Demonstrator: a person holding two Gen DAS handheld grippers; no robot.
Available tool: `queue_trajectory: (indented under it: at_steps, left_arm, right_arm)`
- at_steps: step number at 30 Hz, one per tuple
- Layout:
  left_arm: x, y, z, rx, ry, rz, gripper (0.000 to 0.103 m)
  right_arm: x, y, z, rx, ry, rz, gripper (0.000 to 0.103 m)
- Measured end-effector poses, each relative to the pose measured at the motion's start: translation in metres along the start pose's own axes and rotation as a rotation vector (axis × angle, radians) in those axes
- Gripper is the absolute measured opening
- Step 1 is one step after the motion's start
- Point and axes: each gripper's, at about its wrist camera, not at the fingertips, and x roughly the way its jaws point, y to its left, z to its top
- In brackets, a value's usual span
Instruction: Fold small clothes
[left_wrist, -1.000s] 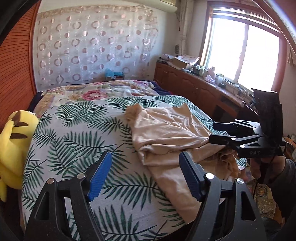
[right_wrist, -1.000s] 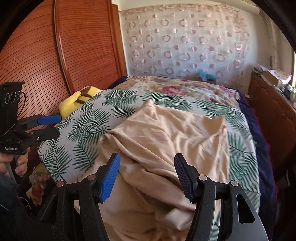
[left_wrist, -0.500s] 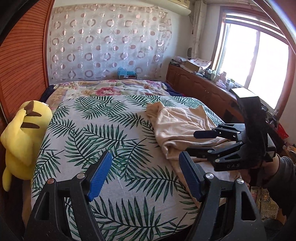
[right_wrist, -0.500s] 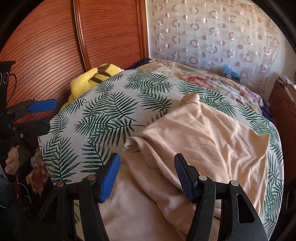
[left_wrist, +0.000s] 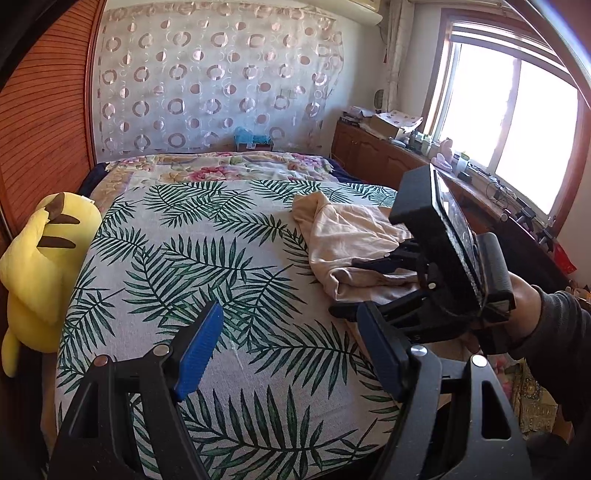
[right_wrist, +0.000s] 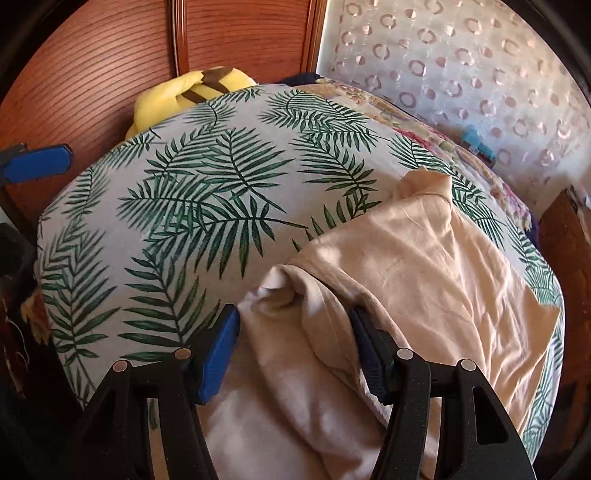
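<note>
Right gripper (right_wrist: 291, 339) spread wide, jaws astride a bunched fold of the beige garment (right_wrist: 424, 273) at the bed's (right_wrist: 207, 206) near right edge. Left gripper (left_wrist: 291, 347) gapes over bare leaf-print cover; plush (left_wrist: 40, 266) far left.

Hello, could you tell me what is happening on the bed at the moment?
A person with a handheld gripper in each hand is starting to fold a peach-coloured garment lying crumpled on the palm-leaf bedspread. The right gripper is open, with its fingers on either side of a bunched edge of the fabric, not yet closed on it. The left gripper is open too, hovering over bare bedspread and holding nothing. A yellow plush toy sits at the bed's edge. No fold is made yet.
</note>
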Motion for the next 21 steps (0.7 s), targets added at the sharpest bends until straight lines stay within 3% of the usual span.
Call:
queue_trajectory:
  at_steps: [2,5,7,15,19,21]
  left_arm:
    - [0.002,0.000,-0.002,-0.002,0.005,-0.001,0.076]
    - [0.004,-0.001,-0.004,-0.001,0.013,-0.003,0.076]
    - [0.005,-0.001,-0.004,-0.001,0.019,-0.005,0.076]
    - [0.012,-0.005,-0.008,-0.002,0.029,-0.015,0.076]
    - [0.021,-0.010,-0.008,-0.007,0.043,-0.034,0.076]
    - [0.030,-0.013,-0.006,0.004,0.053,-0.034,0.076]
  right_arm:
    - [0.001,-0.002,0.003,0.016,-0.009,0.011,0.062]
    - [-0.002,-0.010,0.001,0.038,-0.013,0.019,0.040]
    - [-0.003,-0.012,0.000,0.028,-0.008,0.002,0.008]
    - [-0.057,-0.040,-0.001,0.068,-0.117,-0.022,0.006]
    - [-0.089,-0.076,-0.006,0.170,-0.191,0.025,0.006]
    - [-0.098,-0.088,-0.011,0.169,-0.206,-0.023,0.006]
